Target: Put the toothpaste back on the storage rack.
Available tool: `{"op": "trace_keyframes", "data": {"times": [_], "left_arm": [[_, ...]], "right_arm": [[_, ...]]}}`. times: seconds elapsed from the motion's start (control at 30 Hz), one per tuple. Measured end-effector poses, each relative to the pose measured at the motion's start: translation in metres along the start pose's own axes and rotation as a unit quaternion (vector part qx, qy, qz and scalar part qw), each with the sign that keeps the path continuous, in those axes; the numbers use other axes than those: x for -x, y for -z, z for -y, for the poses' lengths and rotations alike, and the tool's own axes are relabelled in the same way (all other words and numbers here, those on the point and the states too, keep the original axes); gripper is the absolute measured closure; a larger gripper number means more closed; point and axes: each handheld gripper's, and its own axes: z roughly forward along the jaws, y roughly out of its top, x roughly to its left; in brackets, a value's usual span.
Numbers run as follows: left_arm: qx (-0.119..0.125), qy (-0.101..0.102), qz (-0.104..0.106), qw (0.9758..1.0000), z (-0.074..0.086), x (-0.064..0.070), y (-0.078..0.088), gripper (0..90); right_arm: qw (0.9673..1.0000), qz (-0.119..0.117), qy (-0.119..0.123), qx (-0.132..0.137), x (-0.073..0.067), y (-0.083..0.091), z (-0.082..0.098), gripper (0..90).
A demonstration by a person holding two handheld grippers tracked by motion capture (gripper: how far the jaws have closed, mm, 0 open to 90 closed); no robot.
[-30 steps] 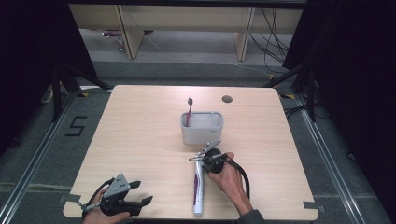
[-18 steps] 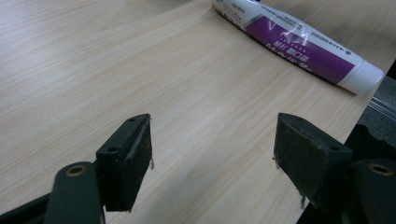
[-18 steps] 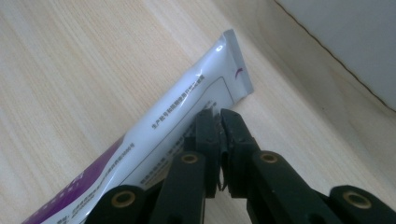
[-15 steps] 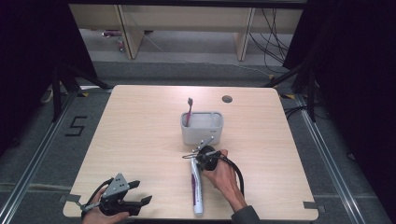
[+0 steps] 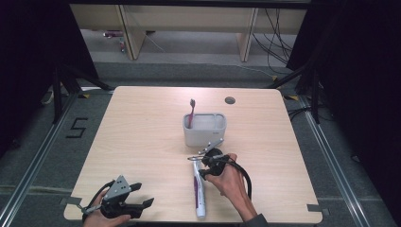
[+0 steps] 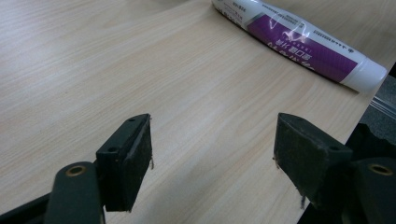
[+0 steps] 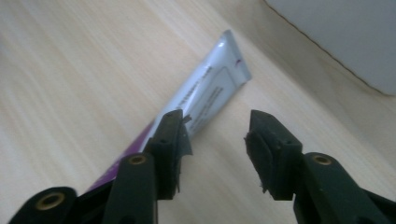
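A white and purple toothpaste tube (image 5: pixel 198 194) lies on the wooden table, its flat crimped end toward a white holder (image 5: pixel 204 132). A red toothbrush (image 5: pixel 191 111) stands in the holder's left compartment. My right gripper (image 5: pixel 204 161) hovers over the tube's crimped end. Its jaws have just been opening and now stand open (image 7: pixel 217 126) with only bare table between them; the tube (image 7: pixel 210 88) runs under the left jaw. My left gripper (image 5: pixel 142 195) rests open at the table's front left corner, empty (image 6: pixel 212 140), facing the tube's cap end (image 6: pixel 299 44).
The holder's white wall (image 7: pixel 345 37) rises close ahead of the right gripper. A round cable hole (image 5: pixel 230 100) sits near the table's far edge. Bare wood (image 5: pixel 142 137) spreads over the left half. Dark floor and metal rails surround the table.
The right gripper's jaws have opened and the hand has lifted slightly over the tube's crimped end. The tube lies on the table. The left gripper has stayed put.
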Motion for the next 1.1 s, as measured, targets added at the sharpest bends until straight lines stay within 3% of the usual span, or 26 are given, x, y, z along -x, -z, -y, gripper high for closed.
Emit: {"op": "trace_keyframes", "data": {"times": [0.07,0.13,0.23,0.27,0.3,0.33,0.43,0.5,0.53,0.6,0.63,0.67,0.77,0.83,0.9,1.1], "left_arm": [[0.002,0.002,0.000,1.0000,0.000,0.000,-0.001,27.6],[-0.004,-0.009,-0.002,0.9999,0.001,-0.001,0.000,27.6],[0.005,0.001,0.000,1.0000,0.000,0.000,-0.001,27.6],[-0.003,-0.008,0.000,1.0000,0.000,-0.001,0.000,27.6],[0.004,-0.003,-0.001,1.0000,0.001,0.000,-0.001,27.6],[0.008,0.001,0.001,1.0000,0.001,0.001,-0.001,27.6],[-0.003,-0.008,-0.005,1.0000,0.000,-0.001,0.001,27.6],[0.009,-0.002,0.001,1.0000,0.001,0.000,-0.001,27.6],[0.008,-0.002,0.000,1.0000,0.000,0.000,0.000,27.6],[-0.006,-0.012,-0.006,0.9999,-0.001,-0.002,0.001,27.6],[-0.005,-0.010,-0.003,0.9999,0.000,-0.001,0.001,27.6],[0.008,-0.002,0.002,1.0000,0.001,0.001,-0.001,27.5],[0.007,0.000,0.001,1.0000,0.000,0.001,-0.001,27.7],[0.005,0.000,0.000,1.0000,0.001,0.002,-0.001,27.8],[0.005,-0.002,0.001,1.0000,0.001,0.001,-0.001,27.8],[0.006,-0.003,0.001,1.0000,0.000,0.000,0.000,27.8]], "right_arm": [[1.0000,-0.006,0.004,-0.003,-0.005,0.002,0.002,49.8],[0.9999,-0.006,0.009,-0.003,-0.010,0.003,0.005,48.3],[0.9999,-0.008,0.010,-0.010,-0.017,0.002,0.008,44.4],[0.9998,-0.010,0.004,-0.018,-0.019,0.000,0.009,44.4],[0.9997,-0.014,0.002,-0.021,-0.021,-0.001,0.010,44.5],[0.9997,-0.015,0.014,-0.016,-0.022,-0.004,0.011,44.5],[0.9995,-0.014,-0.001,-0.030,-0.027,-0.008,0.012,43.7],[0.9994,-0.014,0.013,-0.028,-0.028,-0.011,0.012,43.3],[0.9992,-0.014,0.000,-0.037,-0.030,-0.011,0.012,43.1],[0.9991,-0.007,0.019,-0.036,-0.031,-0.013,0.011,43.0],[0.9991,-0.007,0.016,-0.040,-0.032,-0.014,0.011,43.0],[0.9989,-0.007,0.023,-0.040,-0.032,-0.015,0.011,41.9],[0.9986,-0.004,0.010,-0.051,-0.034,-0.016,0.010,41.3],[0.9986,-0.006,0.022,-0.048,-0.032,-0.018,0.009,41.0],[0.9983,-0.004,0.019,-0.055,-0.033,-0.020,0.008,41.2],[0.9969,-0.003,0.037,-0.070,-0.031,-0.023,0.006,48.0]]}}
